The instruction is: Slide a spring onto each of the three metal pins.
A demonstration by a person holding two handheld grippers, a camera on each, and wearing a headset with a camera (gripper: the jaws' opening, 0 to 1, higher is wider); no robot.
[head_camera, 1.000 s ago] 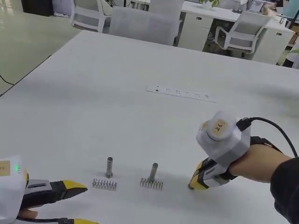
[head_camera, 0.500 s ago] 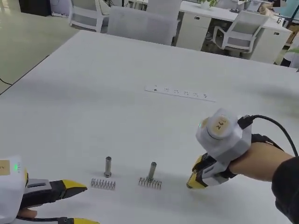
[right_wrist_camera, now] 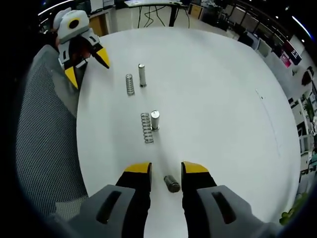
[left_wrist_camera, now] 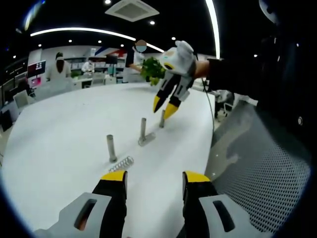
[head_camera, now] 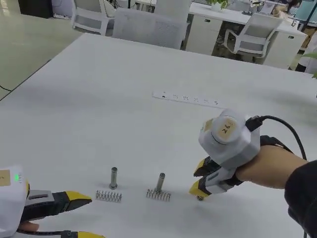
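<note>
Two bare metal pins (head_camera: 114,177) (head_camera: 161,182) stand upright on the white table (head_camera: 148,124). A loose spring lies in front of each, one at the left (head_camera: 109,196) and one in the middle (head_camera: 158,195). In the right gripper view, a third pin (right_wrist_camera: 172,183) stands between the jaws of my open right gripper (right_wrist_camera: 166,168). Its side looks ribbed, but I cannot tell whether a spring is on it. In the head view, the right gripper (head_camera: 198,179) points down just right of the middle pin. My left gripper (left_wrist_camera: 153,176) is open and empty, low at the table's near left (head_camera: 90,217).
A white power strip (head_camera: 185,98) lies flat across the middle of the table. Office chairs (head_camera: 250,34) and desks stand beyond the far edge. The near table edge runs close behind the row of pins.
My right gripper has edged a little left toward the middle pin, and its two tips now show apart. The left gripper, pins and loose springs have stayed put.
</note>
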